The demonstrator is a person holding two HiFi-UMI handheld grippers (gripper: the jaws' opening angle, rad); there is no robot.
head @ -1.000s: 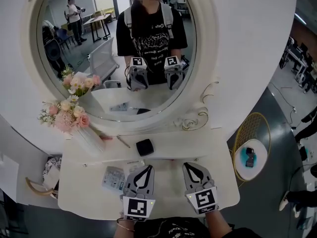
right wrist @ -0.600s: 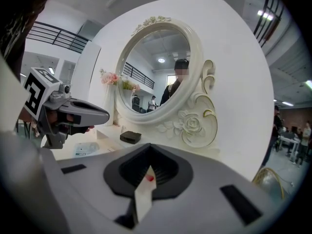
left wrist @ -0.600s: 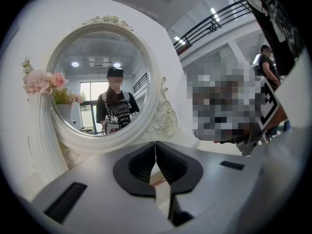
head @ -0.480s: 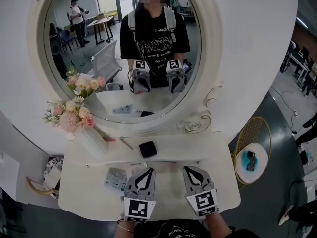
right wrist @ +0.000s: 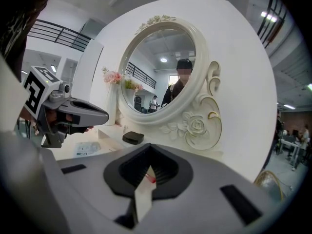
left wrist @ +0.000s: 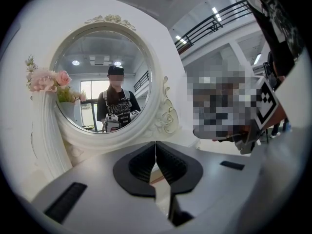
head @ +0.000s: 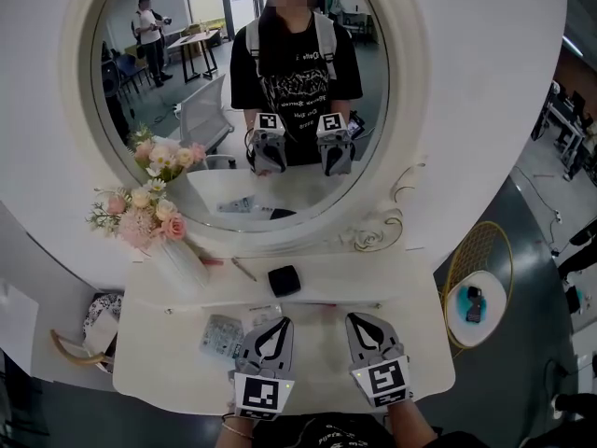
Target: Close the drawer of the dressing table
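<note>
Left claw and right claw, both pressed together and empty, hang over the near edge of the white dressing-table bench; the drawer, unseen beneath, is probably rigid and light, so push mid-front.

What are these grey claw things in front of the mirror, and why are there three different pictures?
There is no robot here. A person holds a two-jawed claw, called a gripper, in each hand. The head view comes from a camera on the person's head, looking down at a white dressing table with an oval mirror. The mirror reflects the person and both claws. The other two pictures come from cameras riding on the left gripper and the right gripper, each looking along its own jaws. The cubes with black-and-white squares are part of the grippers. On the table are pink flowers, a small black box and a printed packet. Both grippers have their jaws together and hold nothing.
</note>
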